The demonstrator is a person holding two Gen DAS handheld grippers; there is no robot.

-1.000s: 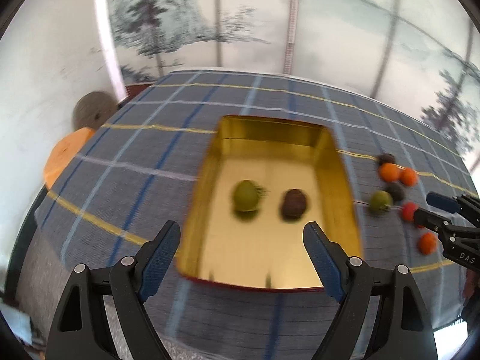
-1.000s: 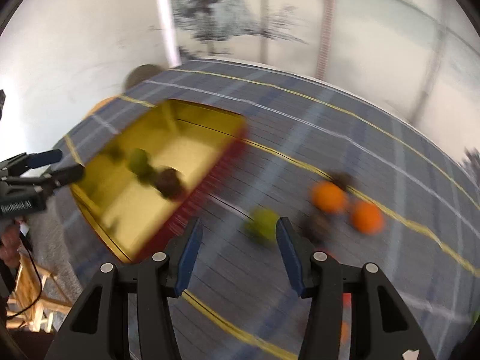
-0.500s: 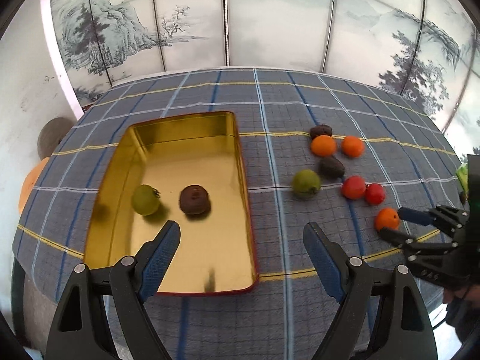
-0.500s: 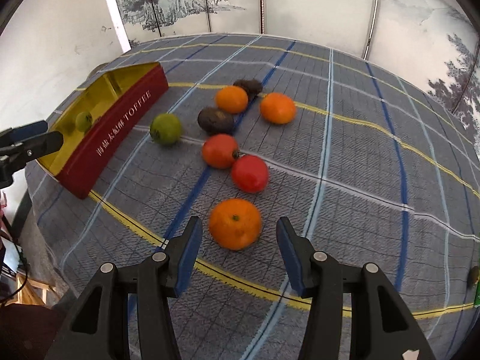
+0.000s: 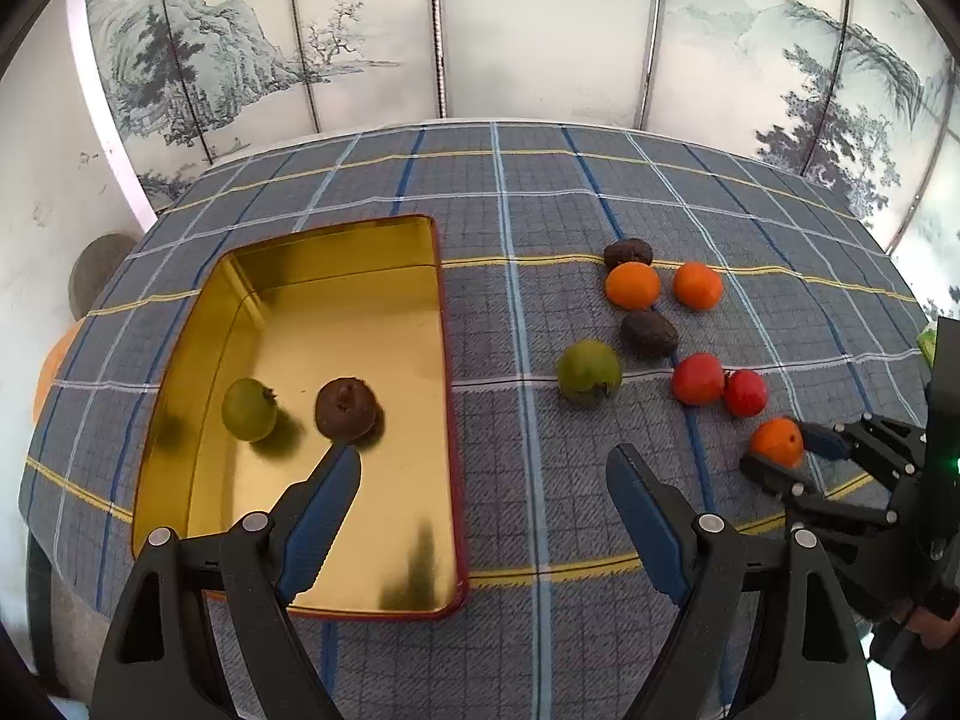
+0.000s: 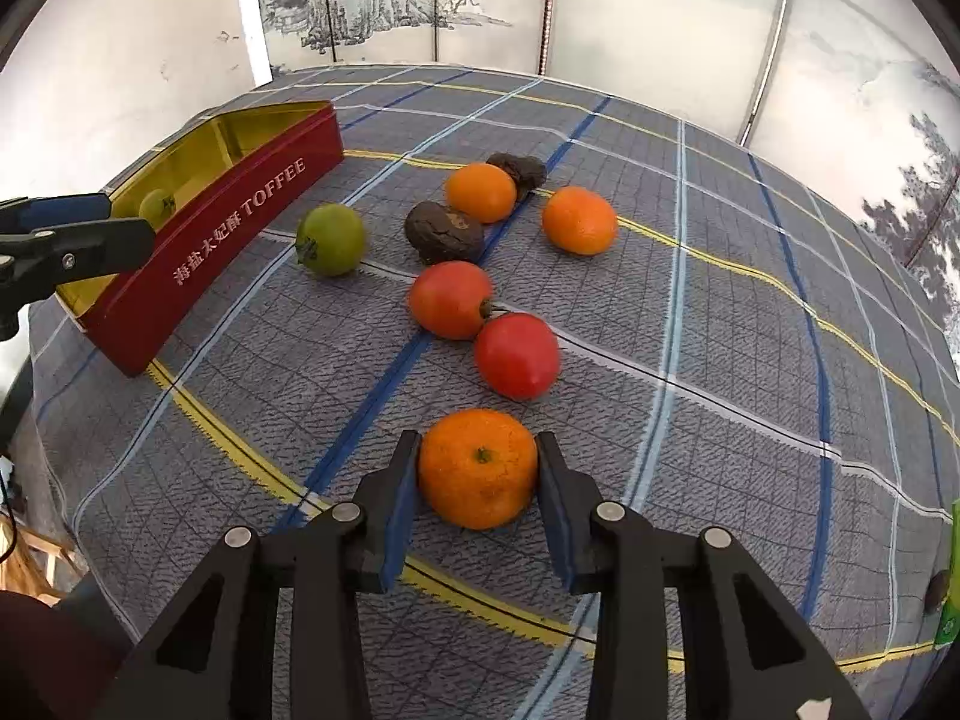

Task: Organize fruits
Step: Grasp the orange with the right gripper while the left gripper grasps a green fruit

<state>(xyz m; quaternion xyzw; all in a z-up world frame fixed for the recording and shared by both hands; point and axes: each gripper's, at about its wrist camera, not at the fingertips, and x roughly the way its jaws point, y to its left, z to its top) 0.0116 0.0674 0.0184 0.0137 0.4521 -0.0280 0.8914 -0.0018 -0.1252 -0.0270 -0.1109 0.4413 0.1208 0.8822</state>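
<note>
Tabletop (image 6: pixel 750 360), plaid cloth. Toffee tin (image 6: pixel 240 222), open, far left of the loose fruit, one green and one brown fruit inside. Left hand-held gripper (image 5: pixel 483 474): fingers spread, empty, over the tin's near end. Right hand-held gripper (image 6: pixel 477 480): blue pads flanking the orange (image 6: pixel 477 468), touching or nearly so; firm pinch uncertain. Orange sits nearest the right hand; the tin lies leftward from it, so carrying likely falls to that hand.

Painted folding screen (image 5: pixel 540 30) — white wall (image 5: pixel 42 180)
</note>
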